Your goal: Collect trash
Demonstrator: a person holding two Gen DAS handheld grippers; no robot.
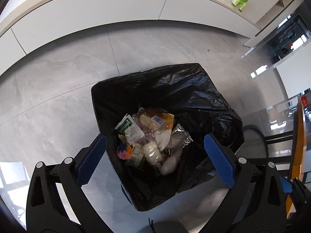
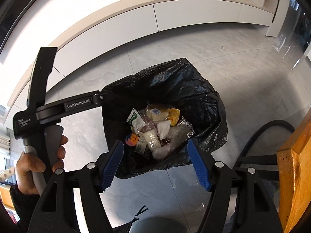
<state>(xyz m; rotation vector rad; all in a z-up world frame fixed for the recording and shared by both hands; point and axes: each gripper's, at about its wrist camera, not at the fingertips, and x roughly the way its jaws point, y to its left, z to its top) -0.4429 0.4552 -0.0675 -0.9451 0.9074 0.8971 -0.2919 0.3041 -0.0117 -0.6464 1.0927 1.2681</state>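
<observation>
Crinkled black bin bag holding foil, clear wrappers, a bread pack, left gripper and right gripper with ribbed blue pads wide apart, nothing clamped

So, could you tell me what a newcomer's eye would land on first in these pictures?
The black-lined bin in the middle of the grey floor, with wrappers and an orange-and-purple ball inside. Both blue-padded grippers, left and right, hang open above it. A green toy dinosaur stands on the white ledge behind.
</observation>
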